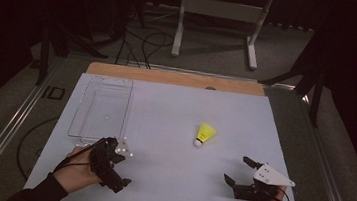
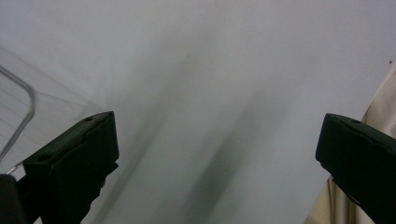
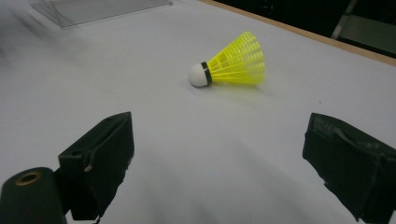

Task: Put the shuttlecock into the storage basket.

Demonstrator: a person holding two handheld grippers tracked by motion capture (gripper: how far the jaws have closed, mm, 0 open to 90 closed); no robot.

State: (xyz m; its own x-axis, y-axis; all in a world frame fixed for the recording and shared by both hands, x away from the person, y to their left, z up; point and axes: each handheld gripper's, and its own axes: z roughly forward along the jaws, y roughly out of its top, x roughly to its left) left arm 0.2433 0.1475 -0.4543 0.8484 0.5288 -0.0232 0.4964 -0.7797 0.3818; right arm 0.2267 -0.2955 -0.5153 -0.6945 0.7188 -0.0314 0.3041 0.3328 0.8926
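A yellow shuttlecock (image 1: 205, 134) with a white cork lies on its side on the white table top (image 1: 175, 110), right of centre. In the right gripper view the shuttlecock (image 3: 229, 65) lies ahead of the jaws, cork pointing left. My right gripper (image 1: 238, 170) rests near the front right, a short way short of the shuttlecock, open and empty (image 3: 217, 144). My left gripper (image 1: 117, 162) is at the front left, just below the near end of a clear plastic tray (image 1: 100, 107). It is open too, with nothing between its jaws (image 2: 217, 149).
The clear tray's rounded corner (image 2: 28, 107) sits just left of the left jaw, and the tray (image 3: 93, 7) lies far off in the right gripper view. A wooden strip (image 1: 176, 77) borders the table's far edge. Beyond it stand a white frame (image 1: 220, 14) and floor cables.
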